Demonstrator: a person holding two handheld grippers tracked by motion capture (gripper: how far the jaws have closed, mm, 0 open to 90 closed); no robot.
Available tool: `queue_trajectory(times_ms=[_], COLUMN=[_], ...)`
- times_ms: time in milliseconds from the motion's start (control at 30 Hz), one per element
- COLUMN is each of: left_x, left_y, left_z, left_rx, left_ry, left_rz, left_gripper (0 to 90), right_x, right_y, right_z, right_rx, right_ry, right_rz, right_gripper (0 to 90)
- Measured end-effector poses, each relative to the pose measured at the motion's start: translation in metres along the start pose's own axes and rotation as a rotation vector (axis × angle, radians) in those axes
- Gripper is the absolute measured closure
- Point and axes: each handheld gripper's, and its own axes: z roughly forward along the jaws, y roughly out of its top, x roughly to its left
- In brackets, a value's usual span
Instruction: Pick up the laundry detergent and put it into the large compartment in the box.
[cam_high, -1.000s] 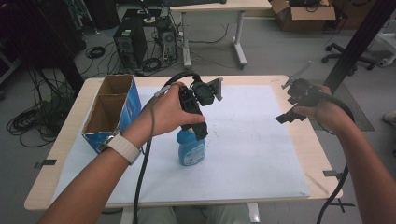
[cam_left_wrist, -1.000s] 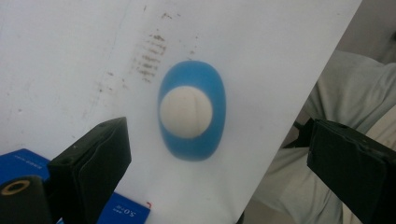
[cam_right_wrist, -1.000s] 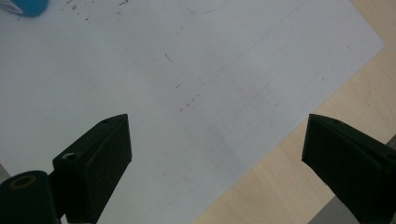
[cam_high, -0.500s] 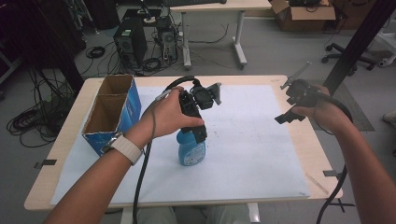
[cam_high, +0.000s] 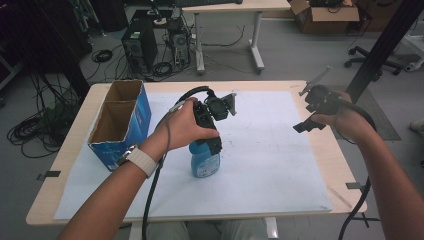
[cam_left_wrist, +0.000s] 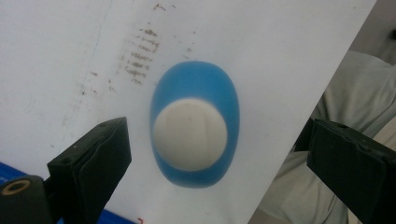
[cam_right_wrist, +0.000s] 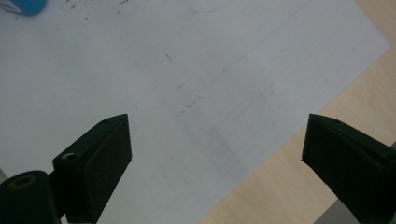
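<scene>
white sheet (cam_high: 270, 150) | left gripper (cam_left_wrist: 217, 154) over blue bottle (cam_left_wrist: 194, 123) | base hidden

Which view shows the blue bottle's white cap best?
The left gripper view: the cap sits centred between the open jaws, seen from above. In the high view the left gripper hides it. The right gripper view catches a blue corner.

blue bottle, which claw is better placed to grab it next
Left. The left claw hangs open right above the blue bottle, its white cap between the jaws. The right claw is open over bare paper near the table's edge.
</scene>
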Motion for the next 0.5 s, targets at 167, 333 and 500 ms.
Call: queue_trajectory(times_ms=[167, 333, 500], left_x=[0.002, 0.003, 0.005], left_y=[0.0, 0.0, -0.001], left_z=[0.007, 0.014, 0.019], left_rx=[0.004, 0.008, 0.005], left_ry=[-0.01, -0.013, -0.014], left_rz=[0.005, 0.013, 0.006], left_gripper=[6.8, 6.9, 6.9], right_x=[0.0, 0.001, 0.001], right_y=[0.001, 0.002, 0.002], right_z=[0.001, 0.002, 0.002], right_rx=[-0.001, 0.0, 0.004], right_ry=[0.001, 0.002, 0.003], right_rz=[-0.001, -0.003, -0.004], right_gripper=[8.1, 8.1, 8.1])
